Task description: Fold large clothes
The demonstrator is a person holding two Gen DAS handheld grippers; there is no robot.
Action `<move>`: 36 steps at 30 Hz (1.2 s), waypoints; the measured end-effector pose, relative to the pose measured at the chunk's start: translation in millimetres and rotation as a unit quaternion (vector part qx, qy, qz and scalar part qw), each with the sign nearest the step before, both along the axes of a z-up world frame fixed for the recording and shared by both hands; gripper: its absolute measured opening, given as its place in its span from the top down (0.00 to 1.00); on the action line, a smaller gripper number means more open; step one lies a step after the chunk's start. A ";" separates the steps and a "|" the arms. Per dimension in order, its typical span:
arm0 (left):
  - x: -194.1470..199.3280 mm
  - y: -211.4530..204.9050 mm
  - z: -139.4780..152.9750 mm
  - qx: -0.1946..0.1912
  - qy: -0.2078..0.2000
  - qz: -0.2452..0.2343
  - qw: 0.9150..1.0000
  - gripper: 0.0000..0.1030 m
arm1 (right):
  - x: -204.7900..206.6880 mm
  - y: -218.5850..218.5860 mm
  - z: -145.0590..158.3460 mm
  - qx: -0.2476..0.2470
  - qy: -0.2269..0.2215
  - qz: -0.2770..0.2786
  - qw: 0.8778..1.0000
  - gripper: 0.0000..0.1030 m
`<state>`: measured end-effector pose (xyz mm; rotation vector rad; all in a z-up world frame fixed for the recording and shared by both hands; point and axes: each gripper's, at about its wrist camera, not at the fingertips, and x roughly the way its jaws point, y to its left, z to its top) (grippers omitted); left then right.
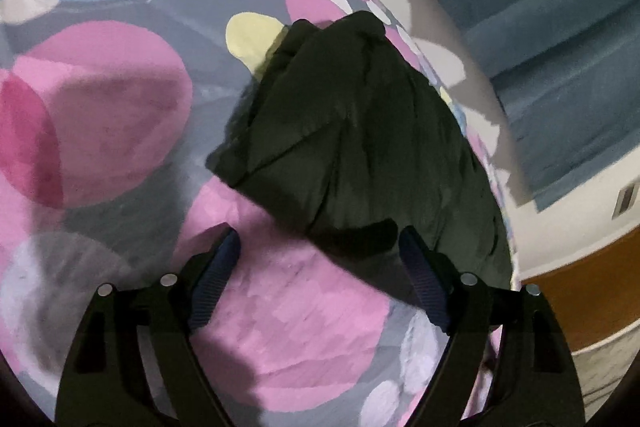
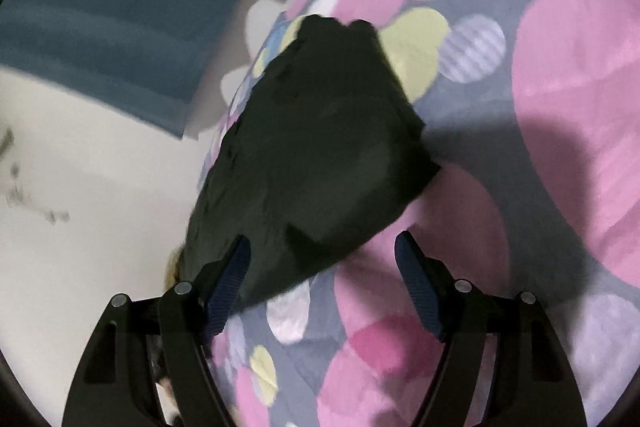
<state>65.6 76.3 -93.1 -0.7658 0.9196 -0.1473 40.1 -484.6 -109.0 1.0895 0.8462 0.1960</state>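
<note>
Garment: dark olive-black fabric garment [image 1: 360, 131], folded into a loose bundle, lies on the grey bedspread printed with pink, yellow and blue circles [image 1: 100, 115], near its edge.
Left gripper [image 1: 320, 247]: jaws spread wide, holding nothing.
Right gripper [image 2: 322, 247]: jaws apart, empty, over the bundle's near edge.
Handling: likely soft, light, limp, prone to sagging.
Hold: probably the near corners, through all layers.
</note>
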 end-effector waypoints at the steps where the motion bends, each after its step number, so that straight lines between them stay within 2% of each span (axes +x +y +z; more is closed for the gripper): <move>1: 3.5 -1.4 -0.7 -0.007 0.001 0.004 1.000 0.21 | 4.0 -0.8 -4.9 0.013 -0.001 -0.012 1.000 0.28; 13: 41.8 -7.1 -6.0 -0.029 0.002 0.032 0.999 0.20 | 31.9 7.7 -2.0 -0.020 -0.012 -0.045 0.999 0.28; 17: 46.4 -9.0 -5.5 -0.017 0.004 0.040 0.999 0.22 | 39.9 10.3 -0.7 -0.039 -0.010 -0.050 0.998 0.29; 20: 46.3 -12.6 -4.2 0.005 0.007 0.045 0.999 0.33 | 42.7 14.6 1.3 -0.067 -0.007 -0.052 0.996 0.33; 22: 47.5 -13.6 -5.6 0.008 0.012 0.046 0.999 0.42 | 44.3 16.9 0.5 -0.086 -0.002 -0.052 0.995 0.47; 24: 48.5 -15.7 -6.1 0.002 0.013 0.043 0.999 0.60 | 49.2 19.0 -2.0 -0.085 -0.003 -0.052 0.995 0.56; 27: 48.1 -19.3 -3.8 0.000 0.016 0.046 0.999 0.71 | 44.2 13.9 -4.2 -0.074 -0.007 -0.056 0.996 0.65; 31: 43.5 -26.8 6.3 0.035 0.007 0.046 0.998 0.78 | 41.8 13.3 -4.0 -0.062 -0.012 -0.054 0.996 0.72; 36: 39.9 -24.1 9.4 0.029 0.006 0.045 0.999 0.82 | 38.7 16.8 0.7 -0.071 -0.017 -0.052 0.996 0.76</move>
